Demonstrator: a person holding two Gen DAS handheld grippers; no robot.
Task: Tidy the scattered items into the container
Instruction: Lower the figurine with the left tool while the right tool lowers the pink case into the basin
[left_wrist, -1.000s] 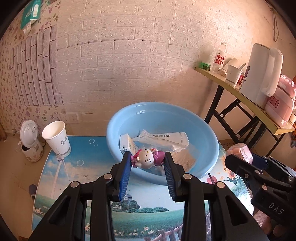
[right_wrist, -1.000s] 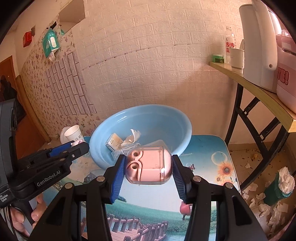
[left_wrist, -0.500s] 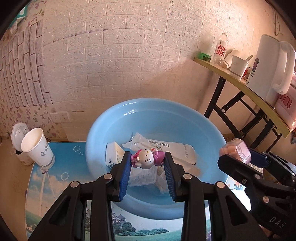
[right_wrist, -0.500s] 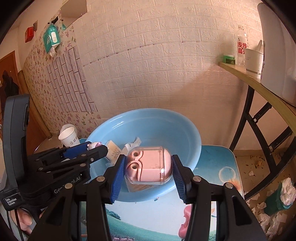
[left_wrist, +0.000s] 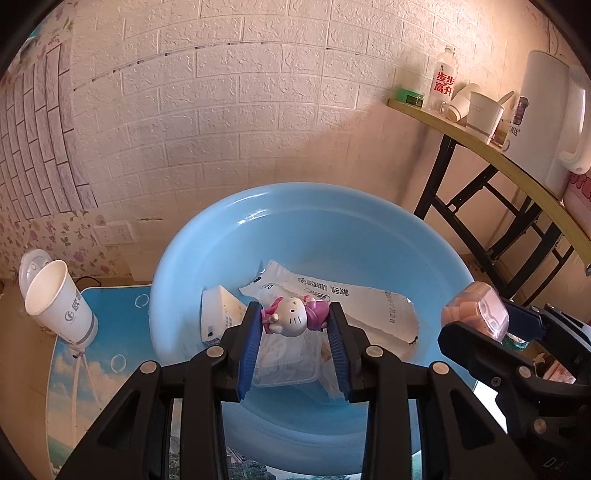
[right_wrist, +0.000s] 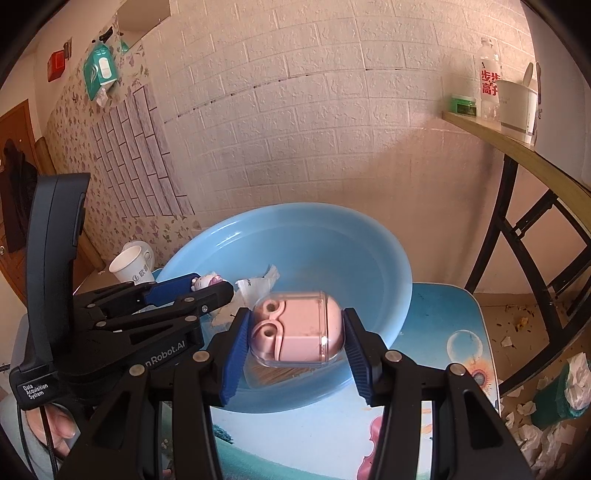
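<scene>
A light blue basin (left_wrist: 369, 236) (right_wrist: 369, 236) stands on the small picture-printed table (left_wrist: 103, 369) (right_wrist: 443, 317). Inside lie a white printed packet (left_wrist: 354, 299), a small white box (left_wrist: 218, 310) and a clear plastic tray (left_wrist: 284, 358). My left gripper (left_wrist: 295, 325) (right_wrist: 192, 290) is shut on a white and pink cat figurine (left_wrist: 291, 317) (right_wrist: 205, 281), held over the basin's inside. My right gripper (right_wrist: 293, 332) (left_wrist: 480, 317) is shut on a pink earbud case in a clear shell (right_wrist: 299, 332) (left_wrist: 476, 310), above the basin's near right rim.
A white paper cup (left_wrist: 61, 302) (right_wrist: 131, 266) stands on the table left of the basin, with a small white bin behind it. A folding side table (left_wrist: 517, 173) at the right carries a kettle, cups and a bottle. Paper scraps litter the floor (right_wrist: 535, 424).
Both grippers have moved forward and a little down toward the basin. The figurine now hangs over the basin's inside and the pink case over its rim. Both grips are unchanged.
</scene>
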